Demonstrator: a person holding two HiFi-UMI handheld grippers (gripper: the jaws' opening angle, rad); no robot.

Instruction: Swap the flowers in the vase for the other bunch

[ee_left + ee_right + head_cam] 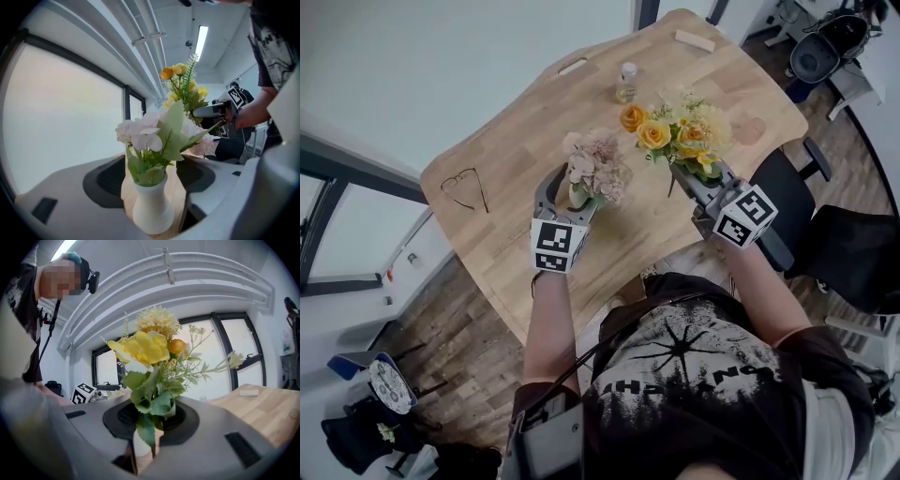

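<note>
Starting out, by my read: nothing swapped yet. On the table (506, 169), the left gripper (574, 192) has its jaws wide apart around the vase, not pressing it. The right gripper (684, 176) is clamped on the stems of the yellow bunch (680, 131), held up just beside. The pink flowers (598, 164) still sit in the vase (150, 206). Left to do: pull pink, insert yellow.

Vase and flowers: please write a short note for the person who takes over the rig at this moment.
Left gripper: open, with the white vase between its jaws, not gripped.
Right gripper: shut on the stems of the yellow bunch, held to the right of the vase.
Done: yellow bunch picked up.
Left: take the pale pink flowers out of the vase, then put the yellow bunch in.
</note>
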